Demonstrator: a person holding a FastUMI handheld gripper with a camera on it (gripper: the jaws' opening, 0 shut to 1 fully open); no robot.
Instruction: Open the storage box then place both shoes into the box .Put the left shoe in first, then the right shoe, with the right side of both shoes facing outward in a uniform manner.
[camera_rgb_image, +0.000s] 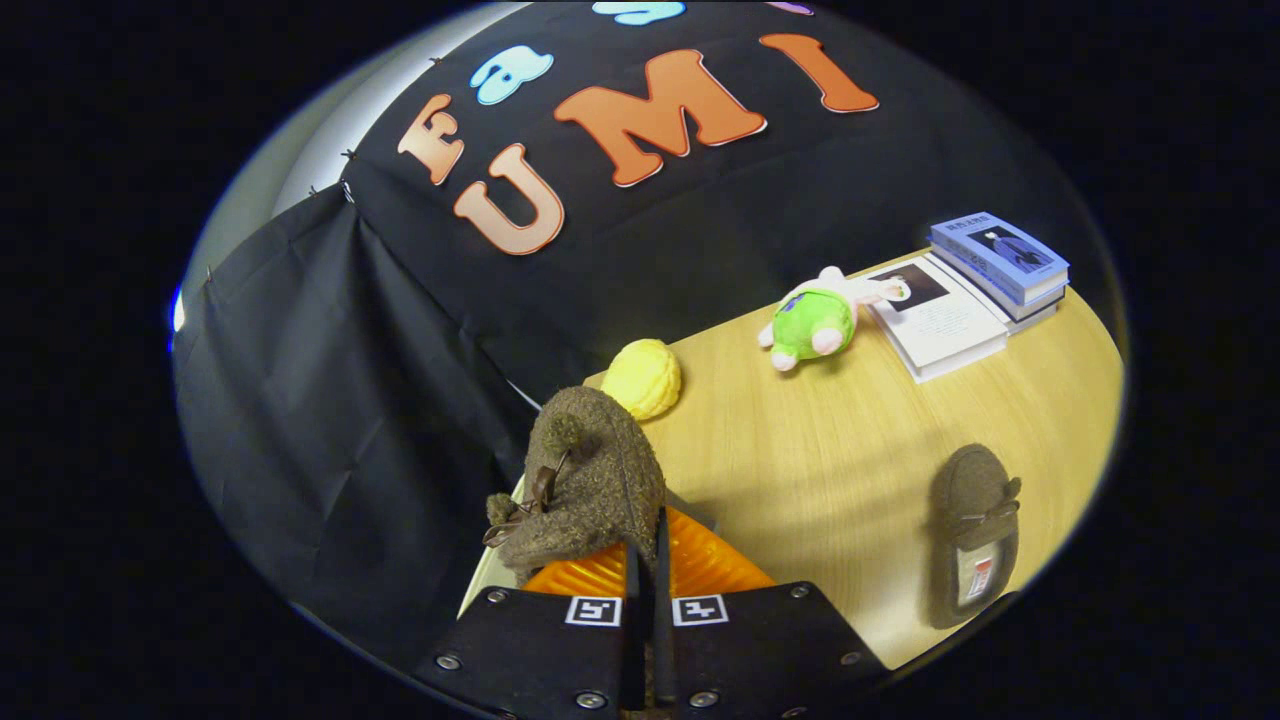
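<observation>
My gripper is shut on a brown fuzzy shoe with a small bow, both fingers pinched on its edge. The shoe hangs lifted above the wooden table, tilted, just ahead of the fingers. A second brown shoe of the same kind lies flat on the table off to the right of the fingers, its opening and inner label facing up.
Beyond the held shoe sits a yellow knobbly ball. Farther back lie a green and white plush toy and a stack of books. Black cloth walls close the booth behind and to the left.
</observation>
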